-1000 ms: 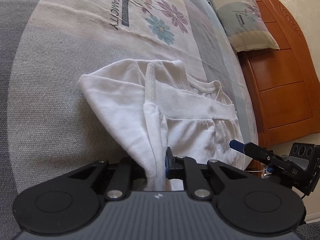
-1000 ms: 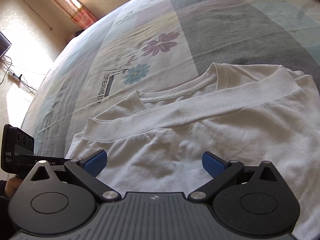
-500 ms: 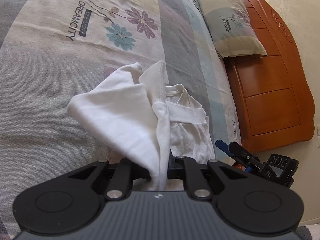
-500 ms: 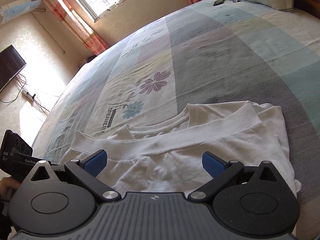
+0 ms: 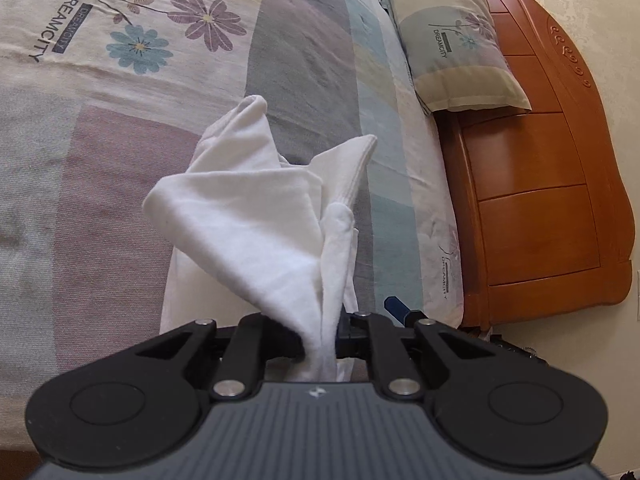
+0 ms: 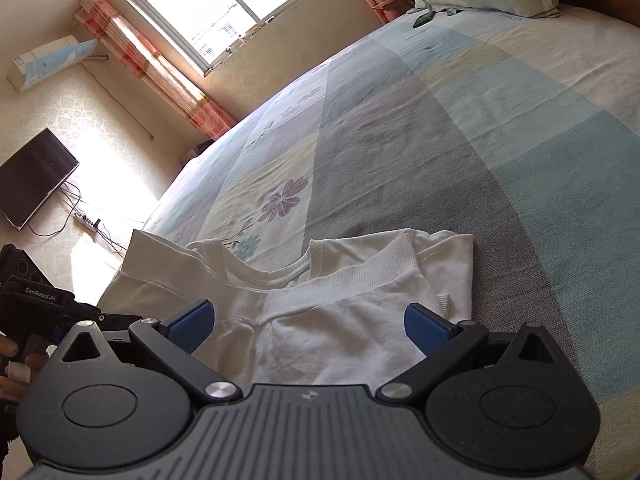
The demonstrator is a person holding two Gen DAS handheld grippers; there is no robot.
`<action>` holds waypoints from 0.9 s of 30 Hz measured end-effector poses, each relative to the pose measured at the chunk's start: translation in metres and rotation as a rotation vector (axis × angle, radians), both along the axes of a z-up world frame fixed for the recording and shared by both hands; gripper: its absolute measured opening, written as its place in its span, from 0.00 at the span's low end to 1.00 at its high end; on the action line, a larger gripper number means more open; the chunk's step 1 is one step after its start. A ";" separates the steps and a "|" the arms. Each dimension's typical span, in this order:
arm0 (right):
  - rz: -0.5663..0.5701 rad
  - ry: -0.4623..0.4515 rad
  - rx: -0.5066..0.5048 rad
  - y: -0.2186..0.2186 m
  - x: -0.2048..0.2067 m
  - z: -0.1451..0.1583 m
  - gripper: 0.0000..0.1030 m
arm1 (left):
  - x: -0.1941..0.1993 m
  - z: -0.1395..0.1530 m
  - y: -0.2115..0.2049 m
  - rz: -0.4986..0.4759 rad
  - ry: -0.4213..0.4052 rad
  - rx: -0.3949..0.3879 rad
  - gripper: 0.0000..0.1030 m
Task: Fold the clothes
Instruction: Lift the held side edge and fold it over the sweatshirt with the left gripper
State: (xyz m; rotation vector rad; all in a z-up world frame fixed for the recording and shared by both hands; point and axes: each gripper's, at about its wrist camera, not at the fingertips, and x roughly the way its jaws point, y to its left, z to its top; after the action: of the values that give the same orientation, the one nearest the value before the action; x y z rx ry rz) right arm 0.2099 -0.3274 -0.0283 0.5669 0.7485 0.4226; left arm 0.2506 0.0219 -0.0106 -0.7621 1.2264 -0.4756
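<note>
Left wrist view: left gripper (image 5: 326, 334) clamped on a bunched fold of the white T-shirt (image 5: 256, 224), cloth pinched between the nearly closed jaws and rising from them in two peaks. Lifted part of the shirt hanging above the patchwork bedspread (image 5: 120, 168); lower part trailing down to the bedspread just left of the jaws. Beyond the shirt, flower print with "DREAMCITY" lettering (image 5: 56, 26). Right of the shirt, far up the bed, a matching pillow (image 5: 456, 40) against the orange wooden headboard (image 5: 540, 168). A blue pad of the other gripper (image 5: 394, 306) peeking out just right of the shirt, close to the jaws.

Right wrist view: right gripper (image 6: 310, 326) released, blue pads spread wide, nothing pressed between them. T-shirt (image 6: 320, 320) lying on the bedspread (image 6: 440, 140) under and ahead of the jaws, ribbed collar (image 6: 280, 272) facing away, ribbed hem band folded across it. Left edge of the shirt raised toward the left gripper's body (image 6: 36, 300) with fingers (image 6: 12, 354) beside it. Beyond the shirt, window (image 6: 224, 4) with striped curtains (image 6: 160, 68), dark TV screen (image 6: 34, 176) on the wall.
</note>
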 end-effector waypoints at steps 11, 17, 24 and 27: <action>-0.107 -0.029 -0.001 -0.064 -0.034 -0.004 1.00 | 0.031 -0.028 -0.095 -0.054 0.107 0.052 0.12; -0.151 -0.020 -0.004 -0.082 -0.043 -0.010 1.00 | 0.044 -0.050 -0.125 -0.059 0.154 0.072 0.14; -0.168 -0.003 -0.008 -0.090 -0.047 -0.016 1.00 | 0.050 -0.069 -0.144 -0.052 0.207 0.097 0.38; -0.174 0.003 -0.012 -0.092 -0.048 -0.019 1.00 | 0.054 -0.074 -0.150 -0.032 0.220 0.072 0.52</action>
State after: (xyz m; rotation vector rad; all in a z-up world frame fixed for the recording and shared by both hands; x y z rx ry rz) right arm 0.1620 -0.4198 -0.0471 0.6159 0.6984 0.2560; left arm 0.3045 -0.1279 -0.0842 -0.7478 1.4546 -0.3787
